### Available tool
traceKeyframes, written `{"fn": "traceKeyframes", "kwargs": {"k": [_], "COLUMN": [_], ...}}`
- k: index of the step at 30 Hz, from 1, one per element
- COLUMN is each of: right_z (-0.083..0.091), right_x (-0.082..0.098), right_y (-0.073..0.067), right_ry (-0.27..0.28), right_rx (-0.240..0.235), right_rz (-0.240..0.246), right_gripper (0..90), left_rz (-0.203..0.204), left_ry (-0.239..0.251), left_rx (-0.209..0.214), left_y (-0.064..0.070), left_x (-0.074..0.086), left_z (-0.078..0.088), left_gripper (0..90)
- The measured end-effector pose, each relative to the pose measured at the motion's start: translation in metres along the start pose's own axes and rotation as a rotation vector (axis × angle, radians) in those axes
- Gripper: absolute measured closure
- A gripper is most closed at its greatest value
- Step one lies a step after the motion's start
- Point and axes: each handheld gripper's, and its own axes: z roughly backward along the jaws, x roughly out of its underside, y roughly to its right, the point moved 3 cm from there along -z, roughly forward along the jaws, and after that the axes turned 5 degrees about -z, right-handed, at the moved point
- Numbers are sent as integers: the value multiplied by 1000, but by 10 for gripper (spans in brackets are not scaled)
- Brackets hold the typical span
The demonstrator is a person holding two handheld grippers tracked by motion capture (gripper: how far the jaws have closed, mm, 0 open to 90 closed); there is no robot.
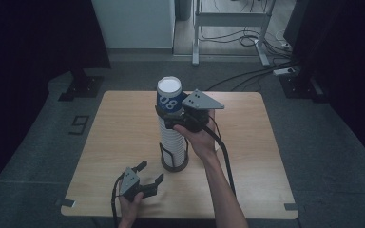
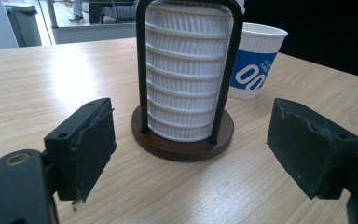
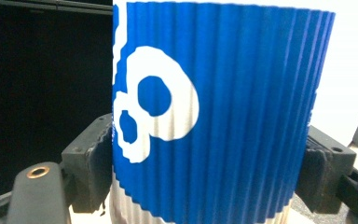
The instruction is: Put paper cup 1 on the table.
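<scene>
Wooden desk (image 1: 123,142) is seen carrying a dark round-based holder (image 2: 182,140) with a tall stack of white ribbed cups (image 2: 186,74) held between its black uprights. A second blue-banded cup (image 2: 256,60) is seen standing on the desk just behind the holder in the left gripper view. The top cup (image 1: 169,95), blue-sleeved with white print, is held at the head of the stack by the right tool (image 1: 183,116), whose pads are pressed on either side of the corrugated sleeve (image 3: 214,116). The left tool (image 1: 147,178) is held low near the desk edge with its jaws wide and nothing between them. Risks are judged as follows: the whole stack and holder could be tipped if the cup is pulled sideways rather than straight up; the cup below could be dragged along if the two are nested tightly; the paper wall could be crushed if the squeeze is overdone; a slip is possible on the ribbed sleeve.
</scene>
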Motion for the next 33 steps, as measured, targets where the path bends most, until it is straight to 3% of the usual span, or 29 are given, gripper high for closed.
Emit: {"fn": "traceKeyframes", "kwargs": {"k": [33], "right_z": [8], "right_x": [-35], "right_y": [-7], "right_ry": [110], "right_rx": [-10], "right_rz": [36], "right_gripper": [196], "left_rz": [5], "left_ry": [-2], "left_rx": [-1], "left_y": [0], "left_x": [0], "left_z": [0], "left_gripper": [150]}}
